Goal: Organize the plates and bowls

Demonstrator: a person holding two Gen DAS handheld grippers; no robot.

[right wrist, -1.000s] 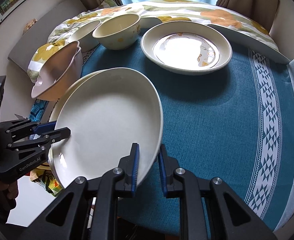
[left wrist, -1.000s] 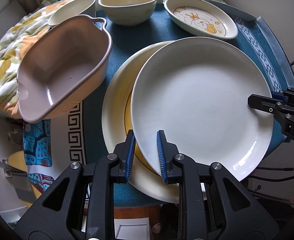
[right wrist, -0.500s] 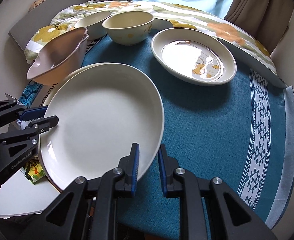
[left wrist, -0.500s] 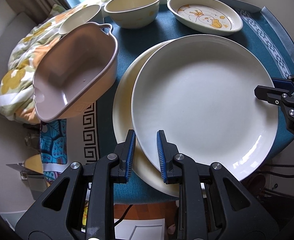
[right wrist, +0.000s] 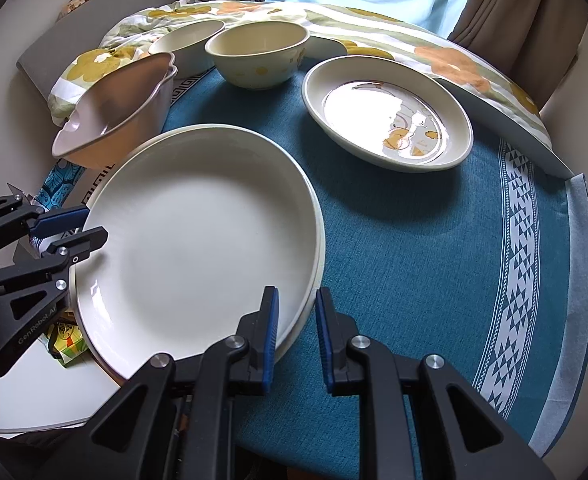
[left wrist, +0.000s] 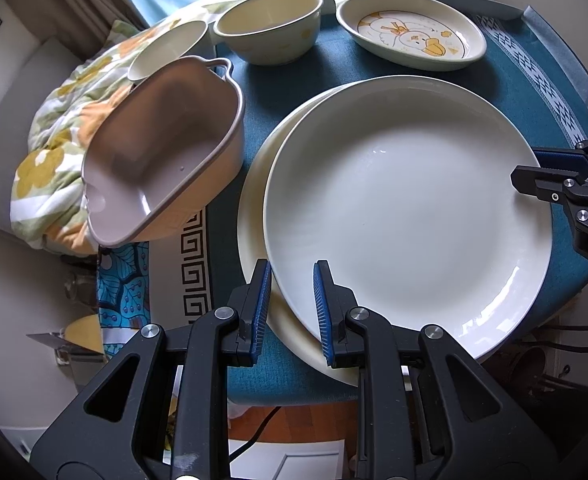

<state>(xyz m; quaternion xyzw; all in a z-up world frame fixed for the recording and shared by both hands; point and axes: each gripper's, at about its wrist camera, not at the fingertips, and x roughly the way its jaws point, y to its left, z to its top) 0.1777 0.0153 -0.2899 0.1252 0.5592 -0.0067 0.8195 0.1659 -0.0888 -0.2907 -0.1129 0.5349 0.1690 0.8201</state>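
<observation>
Teal woven tablecloth (right wrist: 414, 264) with a white geometric border is covering the round table, and a floral quilt (right wrist: 374, 36) is bunching up along its far edge under a curtained window.

Sitting on that cloth, a big glossy white round plate (left wrist: 406, 208) is lying on top of a wider cream plate (left wrist: 253, 208), off-centre, so the cream one is peeking out on the side toward the left gripper (left wrist: 291, 308). That gripper's blue-padded jaws are standing apart, with the white plate's near rim poking into the gap between them, not pinched. The right gripper (right wrist: 297, 332) is doing the same at the opposite rim: jaws apart, straddling the stacked edges of both plates.

Past the left jaws and off to their left, a pinkish-beige plastic oval dish with a loop handle (left wrist: 161, 148) is sitting tilted, half off the cloth and leaning against the quilt, nothing in it. Farther ahead, a cream ceramic bowl with yellow spots (right wrist: 257, 54) is standing upright and empty, and a second pale bowl (right wrist: 185, 46) is just beside it, tipped against the quilt. Ahead of the right jaws, well apart from the stack, an oval cream dish with a cartoon duck print (left wrist: 412, 34) is lying flat, empty too.
</observation>
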